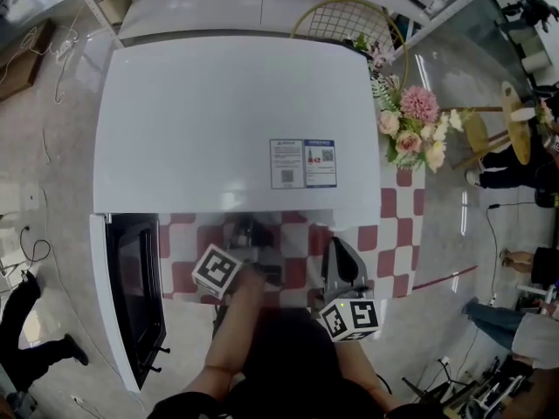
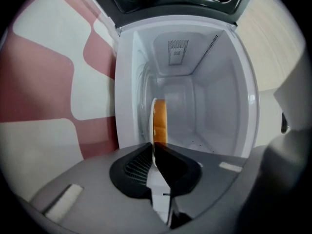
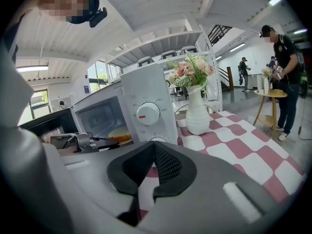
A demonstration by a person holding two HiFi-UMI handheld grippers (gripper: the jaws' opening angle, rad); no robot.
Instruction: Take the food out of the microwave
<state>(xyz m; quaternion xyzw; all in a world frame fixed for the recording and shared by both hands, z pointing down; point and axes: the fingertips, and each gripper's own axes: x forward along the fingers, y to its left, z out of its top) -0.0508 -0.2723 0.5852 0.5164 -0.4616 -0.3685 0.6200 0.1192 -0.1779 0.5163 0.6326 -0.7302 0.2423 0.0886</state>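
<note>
A white microwave [image 1: 227, 129] stands on the checked table, its door [image 1: 131, 295] swung open to the left. Inside its cavity [image 2: 204, 91], an orange-brown piece of food [image 2: 160, 123] lies on a white plate [image 2: 151, 126]; this view is rolled, so I see the plate edge-on. My left gripper [image 2: 154, 147] reaches into the opening and is shut on the plate's near rim. In the right gripper view the food [image 3: 119, 134] shows in the cavity with the left gripper [image 3: 83, 141] at it. My right gripper [image 3: 155, 147] hangs in front of the control panel, shut and empty.
A white vase of pink flowers [image 3: 197, 113] stands on the red-and-white checked cloth [image 3: 253, 145] just right of the microwave. The open door blocks the left side. Further right, a person [image 3: 285, 67] stands by a small round table [image 3: 270, 94].
</note>
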